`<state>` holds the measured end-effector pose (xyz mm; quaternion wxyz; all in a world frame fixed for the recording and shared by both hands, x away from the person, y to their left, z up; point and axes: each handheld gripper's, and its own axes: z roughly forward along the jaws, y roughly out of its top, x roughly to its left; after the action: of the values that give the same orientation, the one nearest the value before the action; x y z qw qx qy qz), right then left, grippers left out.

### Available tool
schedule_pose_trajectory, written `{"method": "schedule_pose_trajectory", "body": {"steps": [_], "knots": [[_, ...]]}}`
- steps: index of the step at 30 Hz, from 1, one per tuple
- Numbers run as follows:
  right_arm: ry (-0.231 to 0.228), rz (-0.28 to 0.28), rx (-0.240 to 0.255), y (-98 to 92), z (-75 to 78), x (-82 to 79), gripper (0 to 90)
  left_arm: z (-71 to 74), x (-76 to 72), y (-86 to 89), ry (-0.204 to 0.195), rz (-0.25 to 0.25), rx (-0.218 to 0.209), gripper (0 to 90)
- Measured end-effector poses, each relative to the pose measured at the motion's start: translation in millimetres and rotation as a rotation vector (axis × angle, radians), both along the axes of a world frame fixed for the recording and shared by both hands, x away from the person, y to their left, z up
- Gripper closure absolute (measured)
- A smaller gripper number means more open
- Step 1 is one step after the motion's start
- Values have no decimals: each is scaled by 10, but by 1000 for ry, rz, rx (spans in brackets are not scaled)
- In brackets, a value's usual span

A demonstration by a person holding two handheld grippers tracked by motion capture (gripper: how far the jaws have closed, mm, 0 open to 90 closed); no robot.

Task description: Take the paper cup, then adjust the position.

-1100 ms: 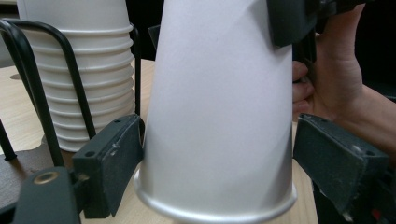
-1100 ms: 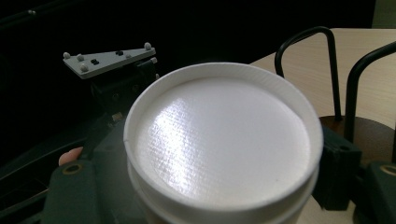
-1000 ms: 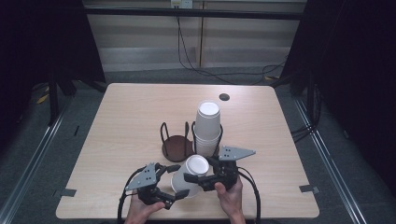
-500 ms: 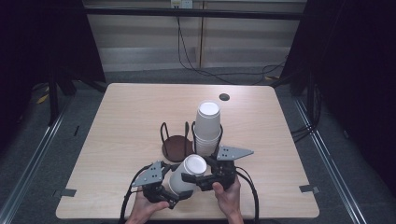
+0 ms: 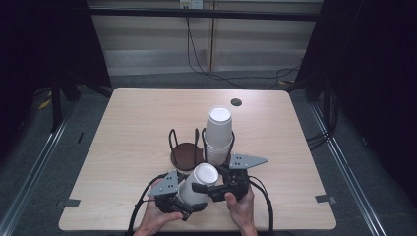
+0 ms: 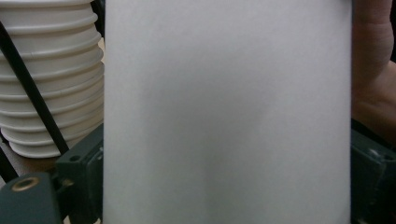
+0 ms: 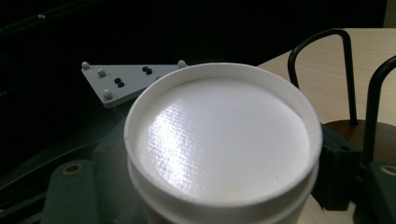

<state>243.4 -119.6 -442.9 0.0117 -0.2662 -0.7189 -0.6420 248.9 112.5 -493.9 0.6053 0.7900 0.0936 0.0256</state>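
Start with the worktop: one wooden surface, with a small dark disc near its far edge. At its centre stands one wire holder with a round brown base; its left bay is bare, and its right bay carries one stack of white paper cups, bottoms up. You can count about eight rims on that stack in the left gripper view, though the top is cut off, so take that as a rough count.

Between the holder and you, near the front edge, is the cup in hand. It looks like two cups nested: the right gripper view shows a second rim just under the top one, but you cannot be sure. Its closed bottom points up and away toward the holder, so its long axis leans from your hands toward the empty bay, which lies just ahead and slightly left.

Your left tool sits against the cup's left side near its lower end, and the cup wall fills the space between its jaws. It appears clamped on the cup. Your right tool meets the cup from the right, nearer the top; whether it grips or only touches cannot be told. Both hands are about equally near the holder.
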Motion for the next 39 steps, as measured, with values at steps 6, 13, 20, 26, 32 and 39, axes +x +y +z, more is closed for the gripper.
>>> {"method": "schedule_pose_trajectory", "body": {"steps": [6, 13, 20, 26, 32, 39], "knots": [[13, 1, 8, -12, -9, 24, 235, 4, 13, 7, 17, -2, -5, 132], [5, -3, 10, -15, -13, 44, 148, 22, 42, 25, 29, -1, 22, 152], [-1, -15, 0, -36, -15, 39, 133, 52, 60, 48, 50, -12, 40, 156], [-31, -42, 19, -105, -46, 22, 120, 104, 22, 123, 66, 10, 77, 156], [-51, -42, -18, -120, -63, -27, 129, 95, 61, 152, 68, 15, 114, 157], [-59, -56, -67, -230, -77, -49, 133, 132, 121, 222, 71, 23, 181, 157]]}}
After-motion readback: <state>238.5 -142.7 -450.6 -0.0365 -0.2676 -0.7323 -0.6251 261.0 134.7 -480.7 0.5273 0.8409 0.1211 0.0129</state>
